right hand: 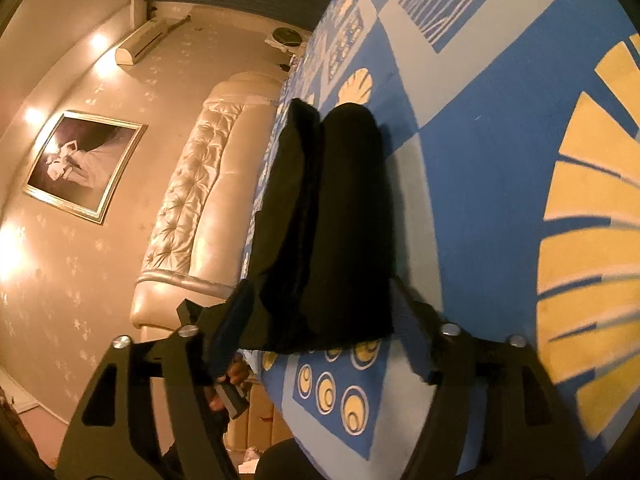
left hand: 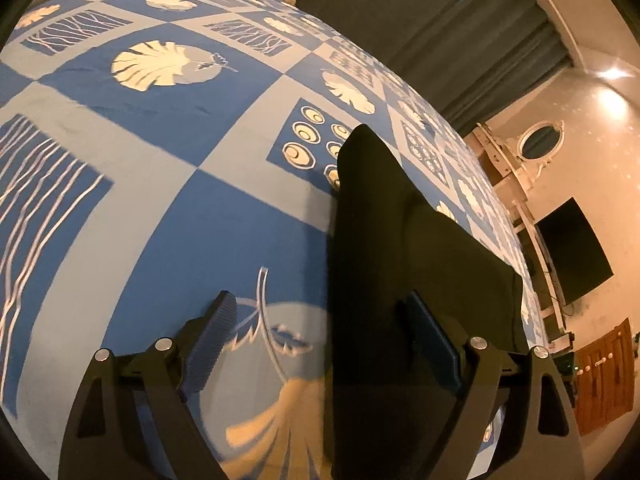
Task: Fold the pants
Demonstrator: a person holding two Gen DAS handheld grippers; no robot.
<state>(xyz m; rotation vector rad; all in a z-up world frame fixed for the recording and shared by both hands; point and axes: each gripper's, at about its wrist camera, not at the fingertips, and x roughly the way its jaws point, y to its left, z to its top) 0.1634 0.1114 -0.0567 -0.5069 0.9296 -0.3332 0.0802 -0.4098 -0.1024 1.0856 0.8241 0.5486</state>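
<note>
The black pants [left hand: 404, 248] lie folded in a long narrow stack on the blue patterned bedspread [left hand: 160, 128]. In the left wrist view my left gripper [left hand: 320, 340] is open just above the bed, its right finger [left hand: 432, 344] over the pants' near end and its left finger [left hand: 208, 344] over bare bedspread. In the right wrist view the pants [right hand: 328, 232] stretch away from me in two parallel folds. My right gripper [right hand: 320, 320] is open, its fingers either side of the pants' near end. Neither gripper holds cloth.
The bedspread [right hand: 500, 160] covers a wide bed. A padded cream headboard [right hand: 200, 184] stands past the bed's edge. A framed picture [right hand: 84, 164] hangs on the wall. Dark curtains [left hand: 432, 20], a wall television [left hand: 572, 248] and a wooden cabinet [left hand: 604, 376] stand beyond the bed.
</note>
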